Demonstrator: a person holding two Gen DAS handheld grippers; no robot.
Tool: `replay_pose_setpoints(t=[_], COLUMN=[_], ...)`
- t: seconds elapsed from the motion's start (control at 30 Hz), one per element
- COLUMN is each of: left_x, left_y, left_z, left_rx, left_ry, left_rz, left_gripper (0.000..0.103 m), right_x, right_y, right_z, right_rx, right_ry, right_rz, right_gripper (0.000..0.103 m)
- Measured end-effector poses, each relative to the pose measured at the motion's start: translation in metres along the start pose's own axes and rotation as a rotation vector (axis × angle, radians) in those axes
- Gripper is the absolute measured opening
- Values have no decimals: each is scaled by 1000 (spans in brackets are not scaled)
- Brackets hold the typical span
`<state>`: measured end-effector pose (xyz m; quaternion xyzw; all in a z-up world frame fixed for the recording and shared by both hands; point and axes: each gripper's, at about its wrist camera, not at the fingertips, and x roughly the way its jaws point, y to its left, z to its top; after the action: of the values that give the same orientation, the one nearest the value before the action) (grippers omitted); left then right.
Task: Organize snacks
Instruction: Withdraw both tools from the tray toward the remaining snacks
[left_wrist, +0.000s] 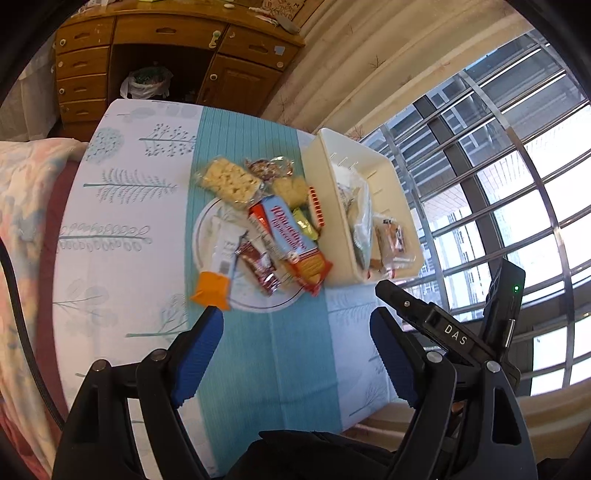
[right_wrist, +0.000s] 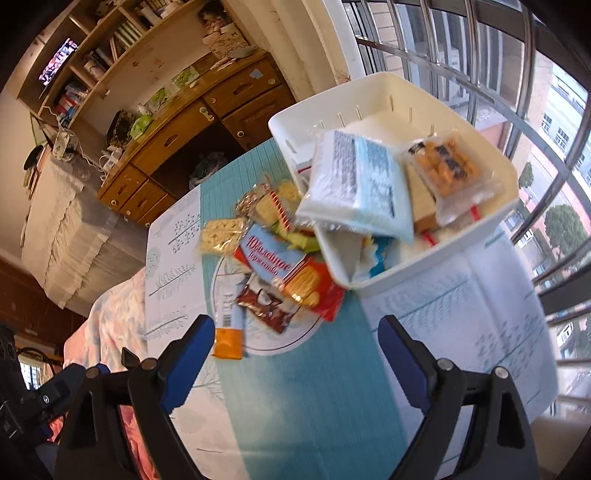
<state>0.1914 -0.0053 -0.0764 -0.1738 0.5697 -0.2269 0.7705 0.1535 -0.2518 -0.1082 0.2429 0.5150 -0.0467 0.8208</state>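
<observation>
Snacks (left_wrist: 269, 229), mixed colourful wrapped packets, heaped beside white bin (left_wrist: 328, 206)

bin (left_wrist: 380, 273) contents half hidden, wrapper text (right_wrist: 273, 266) blurred

Both wrist views look down on snack pile (left_wrist: 258, 225) nearby.

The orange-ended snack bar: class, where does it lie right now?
In both wrist views the orange-ended snack bar lies at the near left edge of the snack pile, overhanging the white plate, beside the brown wrapper.
</observation>
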Motion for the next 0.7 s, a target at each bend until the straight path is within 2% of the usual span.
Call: replay_pose_setpoints(t=[0.3,0.53,0.7], left_x=[-12,6,29], left_y=[33,52,66], left_z=[-6,-9,-9], left_rx=[41,21,-8], left_ry=[41,95,133], left_rz=[45,96,150], left_gripper=[79,79,80], right_x=[13,23,26], right_y=[22,30,34], right_z=[-44,-69,-76], right_rx=[102,110,95], right_ry=[22,54,5], right_rz=[-21,-27,-41], right_gripper=[90,86,86])
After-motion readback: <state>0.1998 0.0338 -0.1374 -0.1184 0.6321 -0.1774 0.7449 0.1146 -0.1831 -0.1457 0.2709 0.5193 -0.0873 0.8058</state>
